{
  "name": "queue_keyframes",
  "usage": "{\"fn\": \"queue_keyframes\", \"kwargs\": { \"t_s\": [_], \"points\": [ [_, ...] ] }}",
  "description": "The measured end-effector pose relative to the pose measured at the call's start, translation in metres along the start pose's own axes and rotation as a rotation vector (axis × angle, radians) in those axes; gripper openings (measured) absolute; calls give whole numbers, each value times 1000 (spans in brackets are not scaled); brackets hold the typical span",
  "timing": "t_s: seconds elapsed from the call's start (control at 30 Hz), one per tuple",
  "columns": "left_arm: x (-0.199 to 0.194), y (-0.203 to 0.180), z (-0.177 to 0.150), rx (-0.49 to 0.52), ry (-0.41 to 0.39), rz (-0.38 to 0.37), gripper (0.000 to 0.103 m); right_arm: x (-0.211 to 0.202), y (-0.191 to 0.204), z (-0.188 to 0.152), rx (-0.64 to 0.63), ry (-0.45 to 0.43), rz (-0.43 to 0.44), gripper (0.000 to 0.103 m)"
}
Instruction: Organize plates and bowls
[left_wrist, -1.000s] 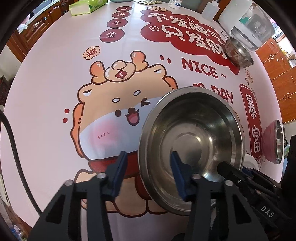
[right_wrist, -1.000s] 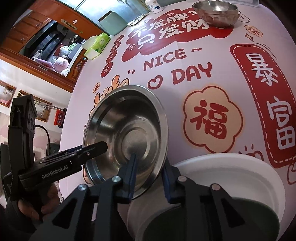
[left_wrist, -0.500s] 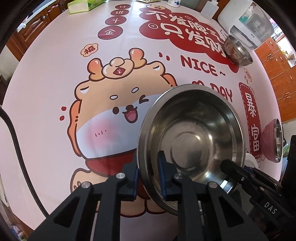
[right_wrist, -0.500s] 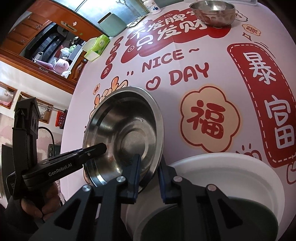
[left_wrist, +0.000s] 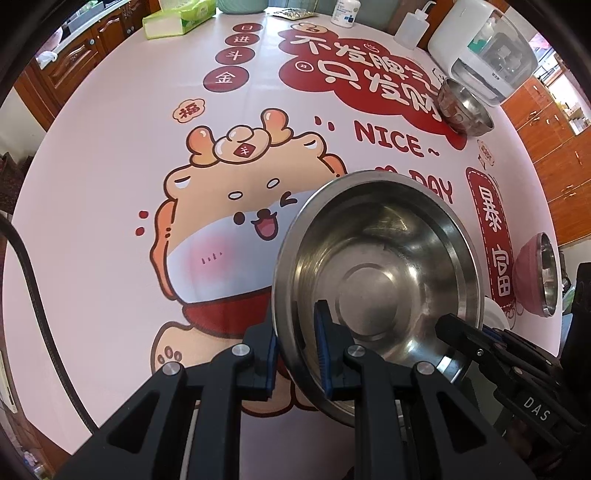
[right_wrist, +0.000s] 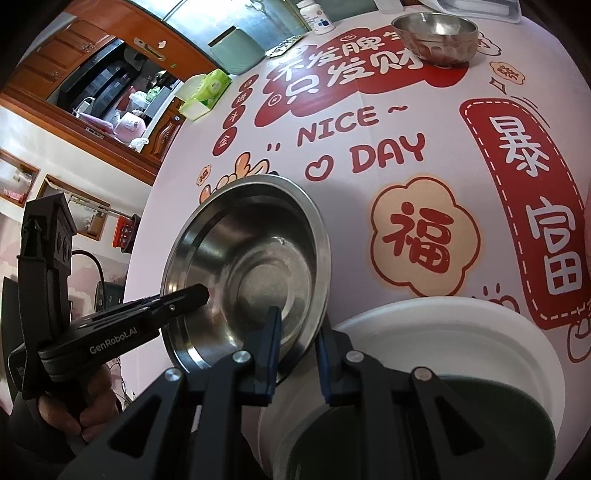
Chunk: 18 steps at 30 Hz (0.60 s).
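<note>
A wide steel bowl (left_wrist: 380, 266) is held tilted above the printed tablecloth, and shows in the right wrist view too (right_wrist: 251, 266). My left gripper (left_wrist: 297, 349) is shut on its near left rim. My right gripper (right_wrist: 297, 347) is shut on its opposite rim. A white plate (right_wrist: 458, 332) lies right of it with a dark green bowl (right_wrist: 424, 424) in front. A small steel bowl (left_wrist: 463, 107) stands at the far right, also in the right wrist view (right_wrist: 436, 33). A pink bowl with steel lining (left_wrist: 535, 273) sits at the right edge.
At the table's far edge stand a green tissue box (left_wrist: 177, 20), a white bottle (left_wrist: 410, 26), a pill bottle (left_wrist: 345, 13) and a white appliance (left_wrist: 484, 48). Wooden cabinets (left_wrist: 554, 147) stand to the right. A black cable (left_wrist: 33, 295) hangs at the left.
My left gripper went from open around the steel bowl's rim to shut on it. The right gripper stayed shut on the other rim, and the bowl shifted only slightly.
</note>
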<state>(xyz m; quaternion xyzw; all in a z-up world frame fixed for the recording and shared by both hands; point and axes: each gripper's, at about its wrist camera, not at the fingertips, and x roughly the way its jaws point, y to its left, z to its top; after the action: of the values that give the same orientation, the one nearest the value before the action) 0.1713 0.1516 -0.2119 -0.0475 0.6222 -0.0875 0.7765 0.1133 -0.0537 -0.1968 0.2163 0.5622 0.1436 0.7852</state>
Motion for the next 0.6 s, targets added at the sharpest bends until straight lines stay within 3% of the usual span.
{"fn": "queue_keyframes", "kwargs": {
  "t_s": [0.6],
  "points": [
    [-35, 19, -42, -29, -57, 35, 16, -11, 31, -31, -88, -15, 29, 17]
  ]
}}
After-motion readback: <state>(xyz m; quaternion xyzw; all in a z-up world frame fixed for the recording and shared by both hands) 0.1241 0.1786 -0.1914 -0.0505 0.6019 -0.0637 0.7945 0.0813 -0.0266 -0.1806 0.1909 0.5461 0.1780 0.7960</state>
